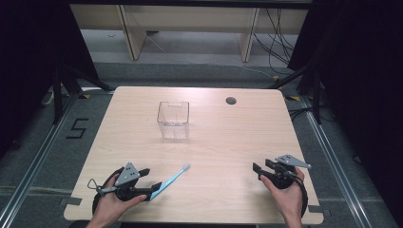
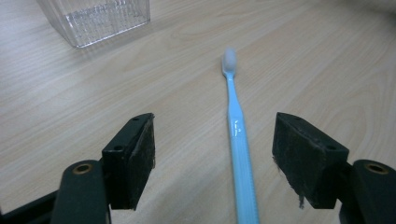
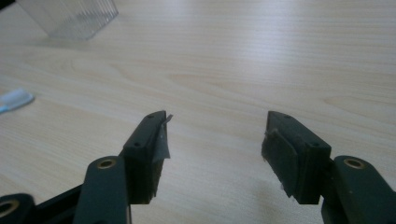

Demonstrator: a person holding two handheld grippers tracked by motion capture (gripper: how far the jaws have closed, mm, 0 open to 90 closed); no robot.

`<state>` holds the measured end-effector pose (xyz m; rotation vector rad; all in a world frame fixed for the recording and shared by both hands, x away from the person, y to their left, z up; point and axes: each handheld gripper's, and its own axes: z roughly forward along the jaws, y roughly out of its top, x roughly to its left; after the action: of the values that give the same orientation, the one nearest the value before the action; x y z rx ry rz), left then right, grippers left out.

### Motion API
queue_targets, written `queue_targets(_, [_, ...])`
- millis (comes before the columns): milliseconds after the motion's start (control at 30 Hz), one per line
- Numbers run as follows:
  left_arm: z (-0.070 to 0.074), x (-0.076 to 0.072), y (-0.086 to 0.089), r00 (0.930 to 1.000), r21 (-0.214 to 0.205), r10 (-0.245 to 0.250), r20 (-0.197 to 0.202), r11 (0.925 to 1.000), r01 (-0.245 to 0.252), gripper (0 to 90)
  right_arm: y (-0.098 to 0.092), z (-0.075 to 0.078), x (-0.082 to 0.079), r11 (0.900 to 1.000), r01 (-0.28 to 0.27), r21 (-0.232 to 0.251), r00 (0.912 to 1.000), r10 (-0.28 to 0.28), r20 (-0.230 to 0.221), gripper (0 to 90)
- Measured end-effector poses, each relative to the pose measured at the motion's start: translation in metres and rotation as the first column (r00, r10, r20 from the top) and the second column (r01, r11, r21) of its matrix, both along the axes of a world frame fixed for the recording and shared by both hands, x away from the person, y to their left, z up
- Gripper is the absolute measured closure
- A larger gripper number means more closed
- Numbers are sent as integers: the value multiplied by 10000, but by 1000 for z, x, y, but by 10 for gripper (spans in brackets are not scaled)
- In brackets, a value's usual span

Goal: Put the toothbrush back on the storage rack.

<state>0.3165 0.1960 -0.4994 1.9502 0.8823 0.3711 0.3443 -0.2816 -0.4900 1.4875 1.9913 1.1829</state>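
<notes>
Toothbrush (image 1: 173,178), light blue with a pale bristle head, lies flat on the desk (image 1: 228,137) near the front edge, toward the front left corner, its head pointing away from that edge and slanting toward the middle of the desk. Its handle end runs in between the jaws of the left gripper (image 1: 153,190), which a hand holds low over the front left part of the desk. In the left gripper view the jaws stand spread wide, one on each side of the blue handle (image 2: 240,154), and neither pad touches it; the handle lies nearer the jaw at the right of that view, with bare wood showing on both sides of it. A clear plastic box (image 1: 173,119) stands upright on the far half of the desk, a little left of centre, well apart from the toothbrush; its ribbed wall shows at the top left of the left gripper view. The right gripper (image 1: 259,171) rests in the other hand near the front right corner, well apart from the toothbrush, its jaws spread open with nothing but bare desk between them in the right gripper view.
</notes>
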Motion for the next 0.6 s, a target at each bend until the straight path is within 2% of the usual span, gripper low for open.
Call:
queue_targets(100, [4,3,0,9998,143,156,-126,9998,-154,317,5,3,0,9974,51,-714,9993,-78,-377,444])
queue_targets(133, [6,6,1,9997,351,168,-197,9993,-161,317,5,3,0,9974,51,-714,9993,-78,-377,444])
queue_targets(167, [8,8,-2,9992,314,290,-261,9991,-281,344,8,3,0,9919,6,-1273,9968,-107,-787,452])
queue_targets(233, [11,11,-5,9990,465,255,-370,9986,-238,345,10,3,-1,9866,-136,-1623,9949,-29,-1010,460])
queue_targets(267, [13,12,-5,9984,940,29,-564,9956,24,344,10,2,-1,9853,-191,-1696,9946,13,-1042,463])
queue_targets(333, [14,13,-8,9979,1023,88,-648,9947,-22,342,11,3,-2,9838,-215,-1782,9930,4,-1179,473])
queue_targets(367, [17,15,-10,9966,1462,-43,-824,9891,164,342,13,6,-5,9803,-168,-1970,9887,-131,-1494,483])
queue_targets(400, [20,17,-11,9957,1724,-233,-893,9843,385,342,16,7,-7,9839,17,-1789,9846,-329,-1716,486])
queue_targets(433, [22,17,-12,9956,1749,-275,-901,9836,430,345,14,8,-6,9767,-317,-2125,9859,-43,-1671,494])
queue_targets(500, [25,18,-14,9942,1823,-406,-1000,9815,584,348,15,9,-6,9756,-295,-2174,9869,-62,-1614,499])
queue_targets(533, [27,19,-15,9920,1920,-489,-1161,9789,707,348,17,10,-7,9752,-309,-2193,9802,-134,-1976,505])
queue_targets(567, [29,21,-17,9891,2149,-636,-1325,9724,913,348,18,12,-8,9733,-454,-2248,9764,-43,-2159,514])
queue_targets(600, [29,21,-17,9891,2149,-636,-1325,9724,913,349,19,12,-7,9720,-572,-2281,9748,50,-2232,516])
